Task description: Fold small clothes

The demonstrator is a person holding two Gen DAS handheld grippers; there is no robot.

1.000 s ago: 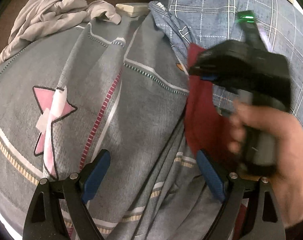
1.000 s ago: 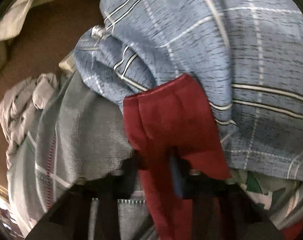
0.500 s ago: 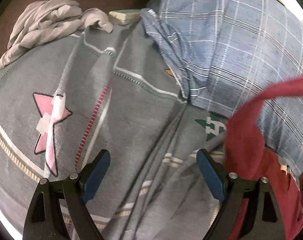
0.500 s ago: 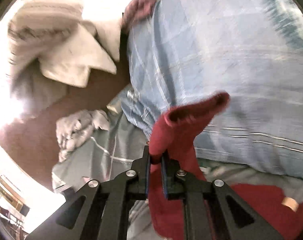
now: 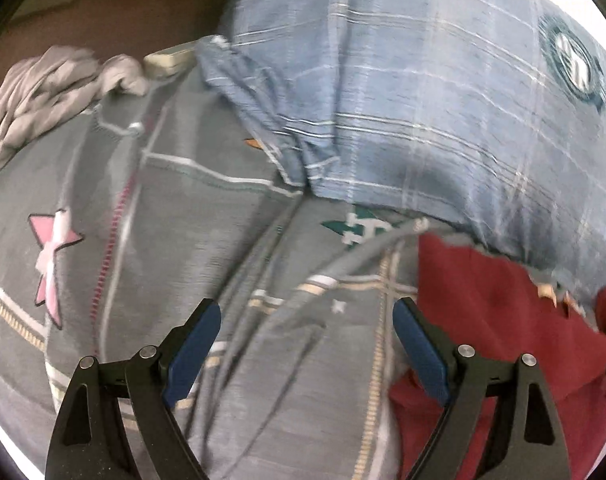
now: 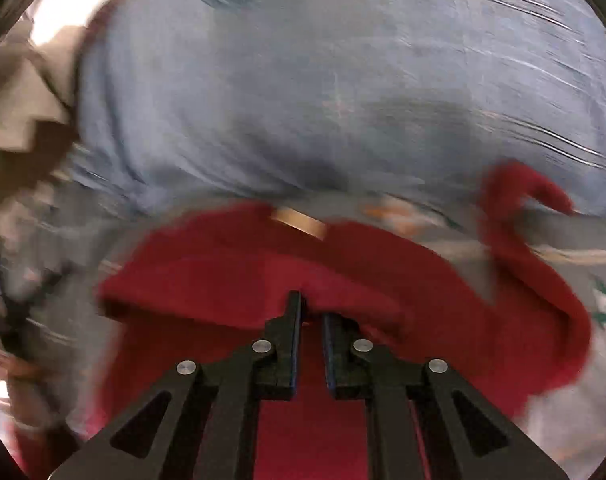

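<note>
A: Where does the red garment (image 6: 383, 264) lie, and what holds it?

B: It lies on the grey patterned bedspread (image 5: 207, 240), near the viewer and to the right, just in front of the blue plaid pillow (image 5: 443, 92). The right claw (image 6: 311, 312) stands nearly closed, pinching a fold at the garment's near edge. The left claw (image 5: 307, 344) hangs wide and empty over the bedspread, just left of the red cloth.

A: How will the piece handle?

B: By the look of it, light and limp. It drapes and curls wherever unsupported, one strip arching up at the far right, so it should not keep a crease unaided. A hem or corner seems the best hold, with the empty claw taking the opposite corner to stretch the cloth flat.

A: And the other items?

B: A crumpled pale garment (image 5: 51, 88) sits far left, well apart.
</note>
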